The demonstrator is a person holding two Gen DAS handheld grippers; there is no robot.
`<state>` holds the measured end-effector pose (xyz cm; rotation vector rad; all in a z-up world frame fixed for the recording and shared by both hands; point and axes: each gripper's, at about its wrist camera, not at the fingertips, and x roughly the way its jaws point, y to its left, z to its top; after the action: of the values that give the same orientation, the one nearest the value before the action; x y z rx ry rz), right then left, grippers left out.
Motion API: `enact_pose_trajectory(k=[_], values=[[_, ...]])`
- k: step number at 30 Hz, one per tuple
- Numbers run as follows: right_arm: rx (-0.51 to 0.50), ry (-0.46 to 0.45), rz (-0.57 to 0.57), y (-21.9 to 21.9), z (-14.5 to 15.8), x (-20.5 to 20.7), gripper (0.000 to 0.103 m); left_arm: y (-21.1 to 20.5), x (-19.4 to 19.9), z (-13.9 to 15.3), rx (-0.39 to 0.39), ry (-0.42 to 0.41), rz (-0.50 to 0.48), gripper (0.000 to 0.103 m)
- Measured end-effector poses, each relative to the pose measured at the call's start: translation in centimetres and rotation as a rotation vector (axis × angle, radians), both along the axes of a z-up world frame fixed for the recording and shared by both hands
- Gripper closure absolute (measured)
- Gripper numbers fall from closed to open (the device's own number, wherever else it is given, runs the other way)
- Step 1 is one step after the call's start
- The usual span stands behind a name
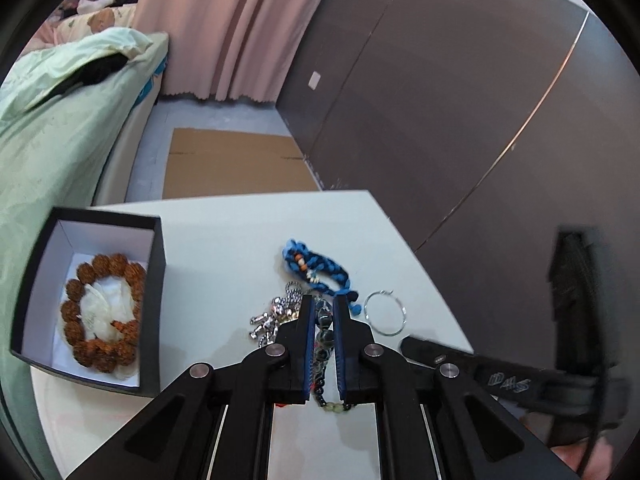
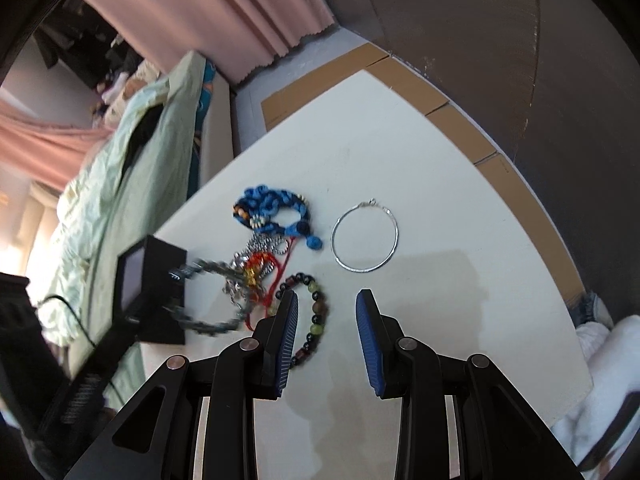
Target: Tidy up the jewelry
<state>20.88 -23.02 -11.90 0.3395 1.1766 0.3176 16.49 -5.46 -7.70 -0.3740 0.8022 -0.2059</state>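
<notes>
My left gripper [image 1: 323,308] is shut on a bracelet of dark glassy beads [image 1: 324,336], which runs up between its blue pads. In the right wrist view that bracelet [image 2: 206,326] is a blurred grey loop in front of the black box [image 2: 160,256]. The box [image 1: 160,280] stands left of the gripper and holds a brown bead bracelet [image 1: 100,312] on white paper. My right gripper [image 2: 327,296] is open above the white table [image 2: 420,160], with nothing gripped. A multi-colour bead bracelet [image 2: 316,320] lies by its left finger. Beyond it lie a thin silver bangle [image 2: 365,236], a blue braided bracelet [image 2: 272,212], and a silver chain tangled with red cord [image 2: 256,268].
A bed with a green quilt [image 1: 48,140] runs along the table's left side. A dark wardrobe [image 1: 440,100] stands on the right, with flat cardboard [image 1: 236,164] on the floor past the table's far edge. White cloth [image 2: 600,360] lies off the table's right edge.
</notes>
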Motion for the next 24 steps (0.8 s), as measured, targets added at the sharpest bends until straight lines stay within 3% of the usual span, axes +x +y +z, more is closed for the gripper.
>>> enact_pose_trajectory(k=[17, 19, 21, 24], values=[[-0.204, -0.01, 0.066, 4.2, -1.9, 0.2, 0.07, 6.6, -3.3, 3.8, -0.072, -0.086, 0.114, 0.094], [-0.232, -0.025, 0.079, 4.8, -1.8, 0.0, 0.075, 7.4, -3.6, 4.0, -0.077, -0.09, 0.129, 0.094], [-0.227, -0.019, 0.096, 5.2, -1.8, -0.1, 0.091, 8.4, -4.0, 4.2, -0.077, -0.094, 0.147, 0.094], [-0.236, -0.036, 0.108, 5.7, -1.5, -0.6, 0.092, 9.6, -4.5, 4.4, -0.073, -0.099, 0.172, 0.094]])
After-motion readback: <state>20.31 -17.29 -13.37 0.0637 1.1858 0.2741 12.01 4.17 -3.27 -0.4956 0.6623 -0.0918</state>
